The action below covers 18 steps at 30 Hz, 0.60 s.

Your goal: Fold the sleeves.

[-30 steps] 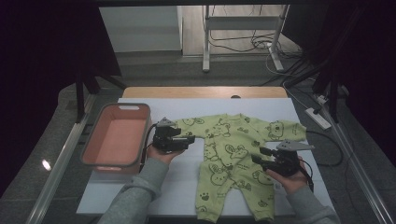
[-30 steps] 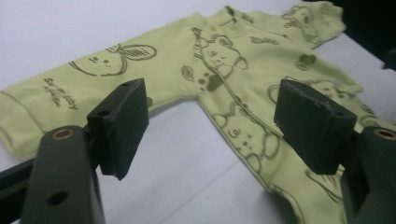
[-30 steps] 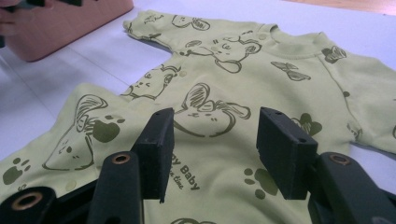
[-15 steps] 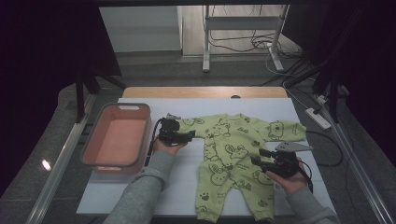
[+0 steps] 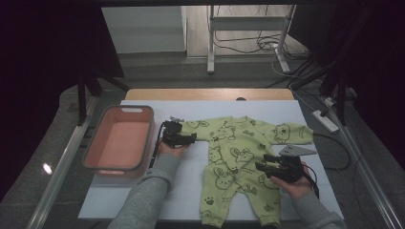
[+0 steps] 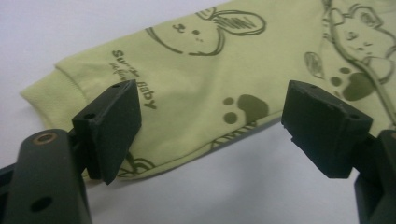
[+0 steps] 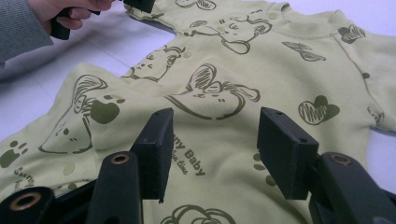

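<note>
Light green cotton printed with dark rabbits and paw marks is spread flat on the white table [image 5: 143, 200]: a baby romper [image 5: 239, 157], seen at the centre of the high view, sleeves out to either side and legs toward the bottom edge. At the left of that frame a salmon-pink bin [image 5: 119, 143] is set on the table, just beside the left hand.

The left gripper [image 5: 184, 138] is held at the romper's left sleeve [image 6: 154, 93]. In the left gripper view its jaws are spread wide, one over the cuff end at lower left, the other at the right of the frame, with the sleeve lying between and beneath them; the pads are not pressed on the cloth. These jaws have just been opening.

The right gripper [image 5: 261, 167] is seen right of centre in the high view, over the romper's lower body. In the right gripper view its jaws are parted above the printed fabric with nothing clamped between them; whether the tips touch the cloth cannot be told. The left hand [image 7: 70, 14] is visible at the upper left of that view.
</note>
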### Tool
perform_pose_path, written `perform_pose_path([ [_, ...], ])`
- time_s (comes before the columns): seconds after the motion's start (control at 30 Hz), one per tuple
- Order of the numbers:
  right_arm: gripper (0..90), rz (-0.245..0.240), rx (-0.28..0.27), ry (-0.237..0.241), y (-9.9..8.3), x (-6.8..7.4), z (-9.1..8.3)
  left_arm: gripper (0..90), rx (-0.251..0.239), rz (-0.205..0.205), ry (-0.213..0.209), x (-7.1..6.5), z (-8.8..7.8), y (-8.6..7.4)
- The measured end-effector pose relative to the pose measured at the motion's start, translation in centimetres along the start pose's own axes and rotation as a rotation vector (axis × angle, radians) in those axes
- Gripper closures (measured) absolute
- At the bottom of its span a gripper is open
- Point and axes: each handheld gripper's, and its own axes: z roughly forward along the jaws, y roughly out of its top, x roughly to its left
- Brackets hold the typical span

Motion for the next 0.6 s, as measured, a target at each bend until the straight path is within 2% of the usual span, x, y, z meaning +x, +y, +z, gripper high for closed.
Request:
perform_pose_path([
  [0.13,47.3,-0.002,0.002,0.002,-0.08,0.04,0.08,18.6,0.017,-0.003,0.015,0.23,0.35,-0.14],
  [0.27,47.2,-0.002,0.007,0.003,-0.17,0.00,0.14,21.3,0.043,0.029,0.029,0.07,0.75,-0.31],
  [0.3,47.2,-0.001,0.007,0.003,-0.18,0.00,0.14,22.7,0.044,0.047,0.045,-0.09,0.82,-0.40],
  [0.4,47.2,-0.001,0.007,0.002,-0.18,0.03,0.11,31.1,0.045,0.086,0.099,-0.56,0.93,-0.49],
  [0.6,47.2,-0.004,0.008,0.001,-0.18,0.04,0.14,51.6,0.030,0.088,0.082,-0.59,0.75,-0.56],
])
